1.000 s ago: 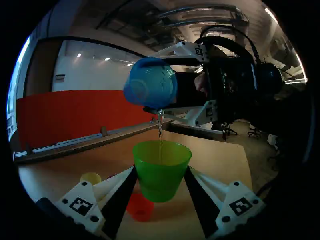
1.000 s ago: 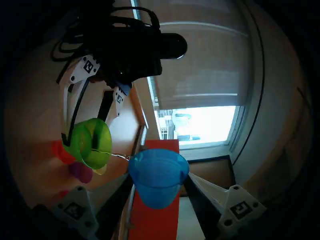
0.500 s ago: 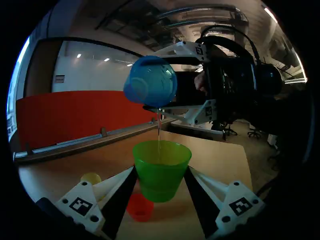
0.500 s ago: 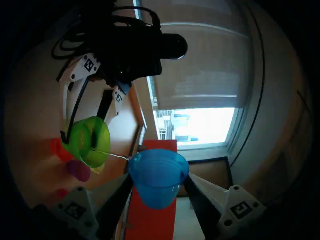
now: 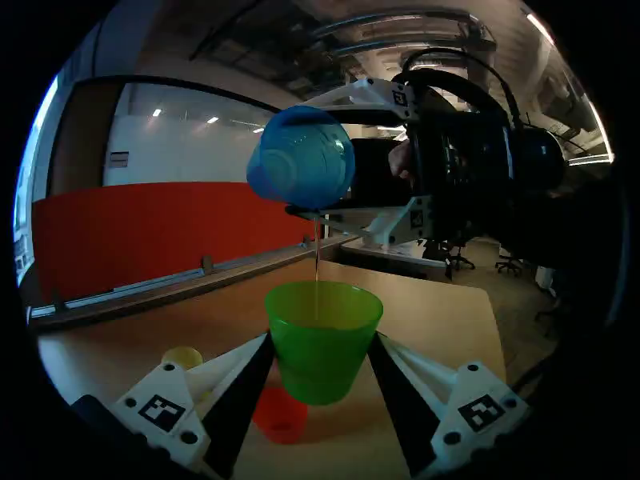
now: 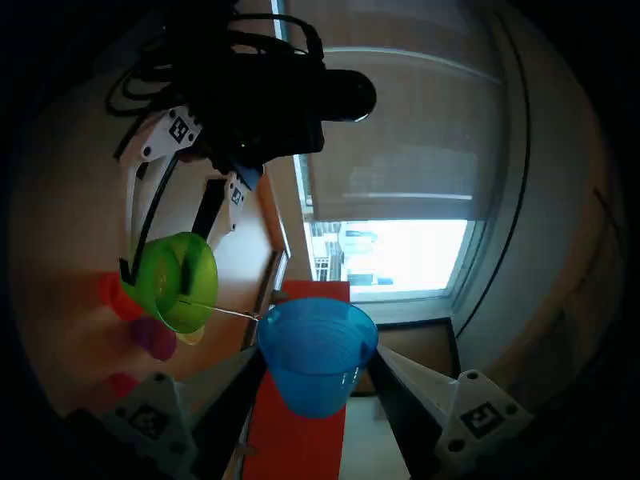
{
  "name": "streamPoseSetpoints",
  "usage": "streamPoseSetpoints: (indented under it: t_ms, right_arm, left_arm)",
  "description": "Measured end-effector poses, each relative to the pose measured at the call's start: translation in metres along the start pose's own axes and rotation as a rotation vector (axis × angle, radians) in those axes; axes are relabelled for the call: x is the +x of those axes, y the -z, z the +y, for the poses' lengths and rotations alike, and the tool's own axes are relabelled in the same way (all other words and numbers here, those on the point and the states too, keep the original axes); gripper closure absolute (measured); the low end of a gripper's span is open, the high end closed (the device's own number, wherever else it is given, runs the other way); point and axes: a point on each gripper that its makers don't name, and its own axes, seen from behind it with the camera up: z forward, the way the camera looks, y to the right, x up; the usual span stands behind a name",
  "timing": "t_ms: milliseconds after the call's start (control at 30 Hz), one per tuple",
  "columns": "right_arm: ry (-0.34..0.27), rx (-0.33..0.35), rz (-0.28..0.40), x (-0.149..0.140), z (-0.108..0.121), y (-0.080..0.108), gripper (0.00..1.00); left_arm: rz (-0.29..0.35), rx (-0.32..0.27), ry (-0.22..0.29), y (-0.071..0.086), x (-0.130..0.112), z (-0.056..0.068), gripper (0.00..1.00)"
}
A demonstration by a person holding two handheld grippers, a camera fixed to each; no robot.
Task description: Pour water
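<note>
Right gripper [image 6: 316, 364] pinches blue cup [image 5: 302, 158], upper centre; we log stream [image 5: 317, 256] entering green cup [image 5: 323, 320] (left gripper [image 5: 322, 356] pinching it): mid-pour.

1. No word, brand or number can be read in either view.
2. Black-and-white square markers [image 5: 162, 411] are borne on the left gripper [image 5: 320, 346] fingers, lower left and lower right; likewise on the right gripper [image 6: 318, 358].
3. A small wall sign [image 5: 118, 158], at left, is too small to be read.
</note>
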Motion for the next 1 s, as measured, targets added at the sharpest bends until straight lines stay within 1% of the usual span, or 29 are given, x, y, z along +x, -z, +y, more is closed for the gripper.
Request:
streamPoseSetpoints:
  t_ms: [400, 700, 1000]
  right_arm:
    - [0.017, -0.004, 0.010, 0.0029, 0.0009, 0.0010, 0.12]
    - [0.041, -0.004, 0.008, 0.0034, 0.0005, -0.0002, 0.12]
    - [0.047, -0.008, 0.009, 0.0052, 0.0015, -0.0002, 0.12]
  left_arm:
    - [-0.002, -0.003, 0.001, -0.0013, -0.0023, 0.0002, 0.19]
    - [0.003, -0.004, 0.000, -0.0017, 0.0019, 0.0009, 0.19]
    - [0.003, -0.004, -0.001, -0.0011, 0.0030, 0.0012, 0.19]
